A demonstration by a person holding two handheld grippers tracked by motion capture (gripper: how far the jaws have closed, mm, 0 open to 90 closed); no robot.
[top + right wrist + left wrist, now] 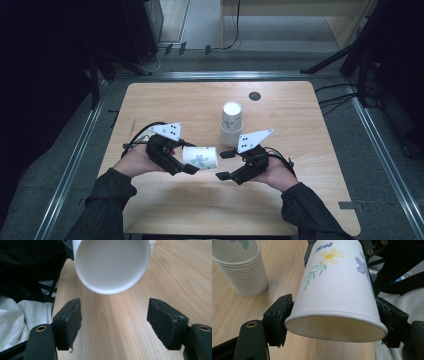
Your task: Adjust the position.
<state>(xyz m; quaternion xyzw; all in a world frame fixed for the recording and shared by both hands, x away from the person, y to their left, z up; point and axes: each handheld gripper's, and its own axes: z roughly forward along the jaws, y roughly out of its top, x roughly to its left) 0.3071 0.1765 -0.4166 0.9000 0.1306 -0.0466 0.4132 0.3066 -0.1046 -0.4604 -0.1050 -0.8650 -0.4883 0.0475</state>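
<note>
A white paper cup (200,157) printed with flowers lies sideways above the wooden table (165,100), and my left gripper (191,163) is shut on it. In the left gripper view the pads (283,315) squeeze the cup (337,287) near its wide open rim. Its closed base (112,265) points at my right gripper (225,165). That gripper (115,320) stands open just short of the base, with nothing between its pads (70,320). A stack of upside-down matching cups (231,125) stands mid-table behind the grippers, and it appears as the stack (239,270) in the left gripper view.
A small dark round disc (255,95) sits in the tabletop near the far edge. Metal rails (80,150) run along the floor on both sides of the table. Dark stands and cables (350,55) crowd the far corners. Both forearms rest over the near table edge.
</note>
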